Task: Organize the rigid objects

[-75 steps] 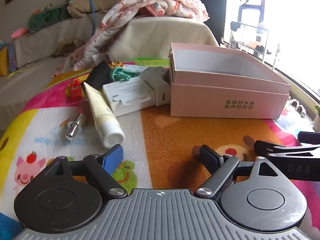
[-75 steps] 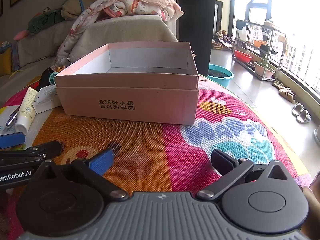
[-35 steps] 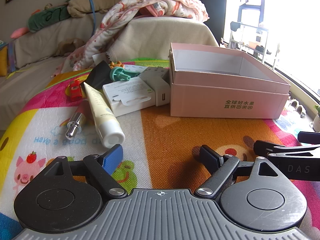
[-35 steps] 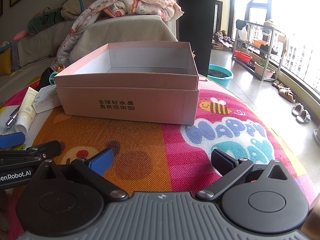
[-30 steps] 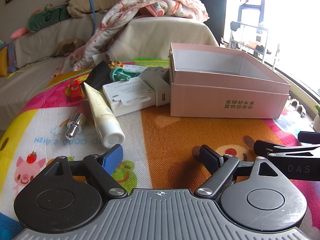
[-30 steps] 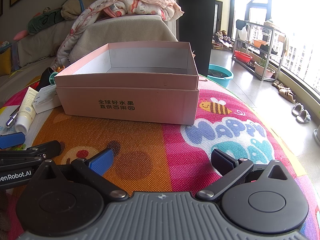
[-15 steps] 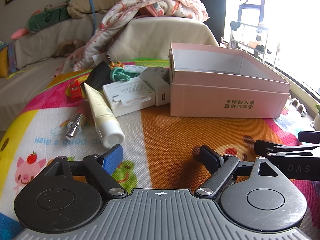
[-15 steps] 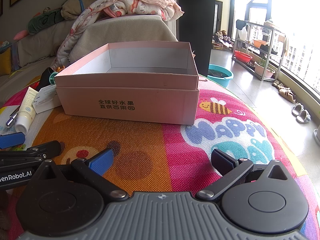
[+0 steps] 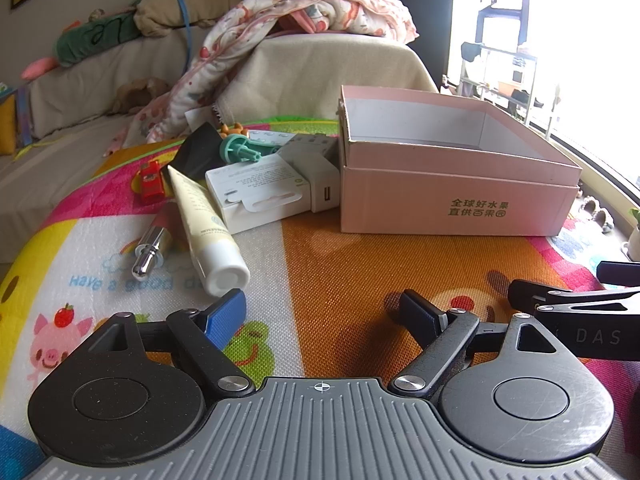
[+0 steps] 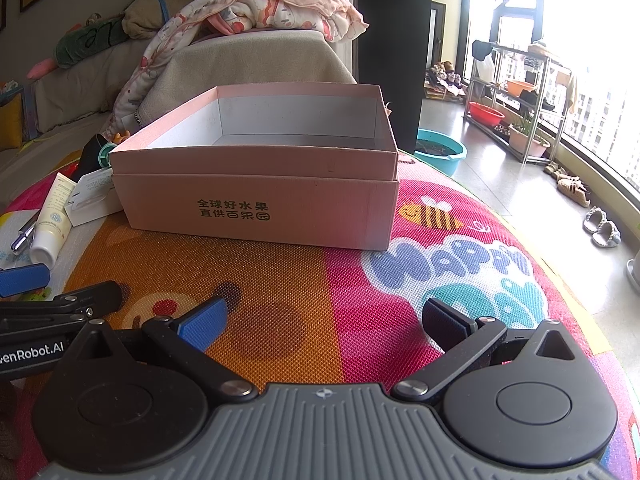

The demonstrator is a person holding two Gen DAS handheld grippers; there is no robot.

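On the play mat (image 9: 328, 264), the pink box (image 9: 452, 200) is sitting empty, far right of centre. Just left of it, small items are lying clustered: white carton (image 9: 256, 196), cream tube (image 9: 204, 216), silver pen (image 9: 150, 246). The tube's long axis is running near-to-far, cap nearest the left claw (image 9: 322, 314), which is hovering spread and empty, closer than the right claw (image 10: 324, 320), likewise spread and empty.

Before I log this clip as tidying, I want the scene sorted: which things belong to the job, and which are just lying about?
Job:
pink box
cream tube
white carton
white charger
silver-tipped vial
red toy
teal toy

Lying about:
blanket
sofa
teal basin
slippers
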